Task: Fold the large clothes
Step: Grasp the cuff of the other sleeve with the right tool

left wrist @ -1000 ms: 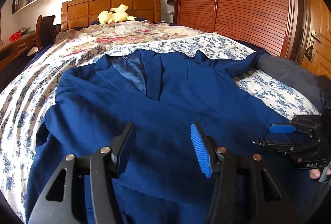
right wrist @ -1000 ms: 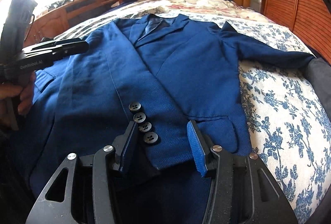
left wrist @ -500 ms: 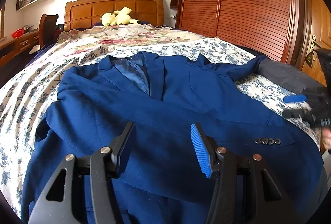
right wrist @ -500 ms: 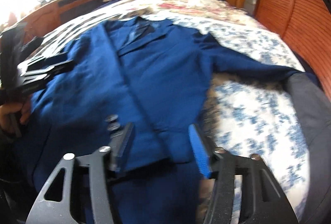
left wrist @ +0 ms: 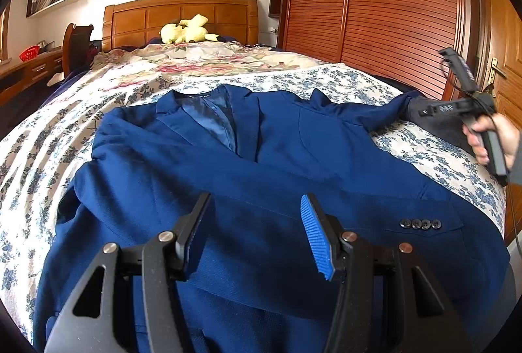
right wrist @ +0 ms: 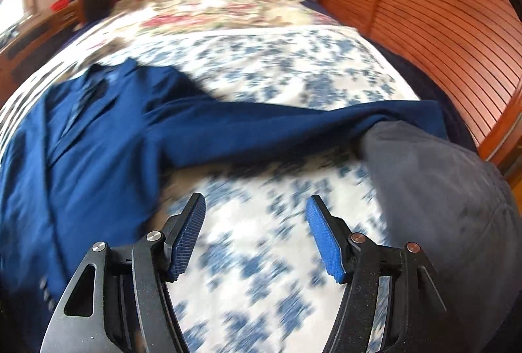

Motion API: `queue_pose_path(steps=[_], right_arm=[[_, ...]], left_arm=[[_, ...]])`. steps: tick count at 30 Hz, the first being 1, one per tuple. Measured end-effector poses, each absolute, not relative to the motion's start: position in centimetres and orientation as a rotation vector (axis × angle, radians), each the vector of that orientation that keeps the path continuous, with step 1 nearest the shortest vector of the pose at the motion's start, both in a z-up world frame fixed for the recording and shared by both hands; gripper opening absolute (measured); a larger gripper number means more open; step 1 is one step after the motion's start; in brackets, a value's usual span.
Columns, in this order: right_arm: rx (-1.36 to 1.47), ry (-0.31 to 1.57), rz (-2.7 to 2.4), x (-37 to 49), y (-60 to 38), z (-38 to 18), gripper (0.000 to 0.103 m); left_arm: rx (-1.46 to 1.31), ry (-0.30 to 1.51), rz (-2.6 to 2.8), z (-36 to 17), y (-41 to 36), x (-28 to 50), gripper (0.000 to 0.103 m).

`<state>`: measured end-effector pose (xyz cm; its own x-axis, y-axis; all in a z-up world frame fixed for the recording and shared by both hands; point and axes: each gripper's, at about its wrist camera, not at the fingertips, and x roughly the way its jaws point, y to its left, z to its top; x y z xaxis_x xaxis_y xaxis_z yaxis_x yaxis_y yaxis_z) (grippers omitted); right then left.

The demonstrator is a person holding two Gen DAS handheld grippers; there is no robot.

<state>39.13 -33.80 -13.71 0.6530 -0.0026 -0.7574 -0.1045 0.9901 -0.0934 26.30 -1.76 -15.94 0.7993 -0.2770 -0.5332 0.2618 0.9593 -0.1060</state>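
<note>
A dark blue suit jacket (left wrist: 261, 176) lies face up on the bed, collar toward the headboard. One sleeve is folded across the front, its cuff buttons (left wrist: 421, 224) at the right hem. The other sleeve (right wrist: 293, 128) stretches right toward a grey garment (right wrist: 440, 190). My left gripper (left wrist: 254, 232) is open and empty just above the jacket's lower front. My right gripper (right wrist: 256, 232) is open and empty above the floral bedspread, right of the jacket and short of the stretched sleeve; it also shows in the left wrist view (left wrist: 456, 106).
The bed has a floral bedspread (left wrist: 342, 82) and a wooden headboard (left wrist: 182, 17) with a yellow plush toy (left wrist: 186, 31). A slatted wooden wardrobe (left wrist: 391, 10) stands along the right side. A desk and chair (left wrist: 76, 43) stand at the left.
My right gripper has lifted off the folded sleeve's cuff and swung right and up toward the outstretched sleeve. The folded sleeve stays across the jacket. My left gripper has risen slightly.
</note>
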Motion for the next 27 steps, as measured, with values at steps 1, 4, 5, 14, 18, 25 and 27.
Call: queue_pose_path(steps=[1,4,5,14,18,25,27], right_arm=[[-0.125,0.859,0.047,39.7,-34.3,-13.7,0.066],[-0.097,0.868,0.01,41.7,-35.6,-13.8,0.066],[-0.087,0.87,-0.003,42.3,-35.9,-13.7,0.066],[0.059,0.928,-0.085,46.8,-38.4,-15.1,0.066],[0.127,0.94,-0.101,48.0,-39.3,-15.7,0.066],[0.077,0.977,-0.125,50.1,-38.4,-16.8,0.041],[0.049,0.985,-0.115,50.6,-37.7,-16.8,0.023]], left_arm=[[-0.028,0.575,-0.29,-15.9,-1.8,26.3,0.054],[-0.027,0.576,-0.29,-15.9,-1.8,26.3,0.054],[-0.027,0.576,-0.29,-15.9,-1.8,26.3,0.054],[-0.026,0.576,-0.29,-15.9,-1.8,26.3,0.054],[-0.019,0.571,-0.293,-15.8,-1.9,26.1,0.054],[-0.016,0.572,-0.293,-15.7,-2.0,26.1,0.054],[-0.015,0.572,-0.293,-15.7,-2.0,26.1,0.054]])
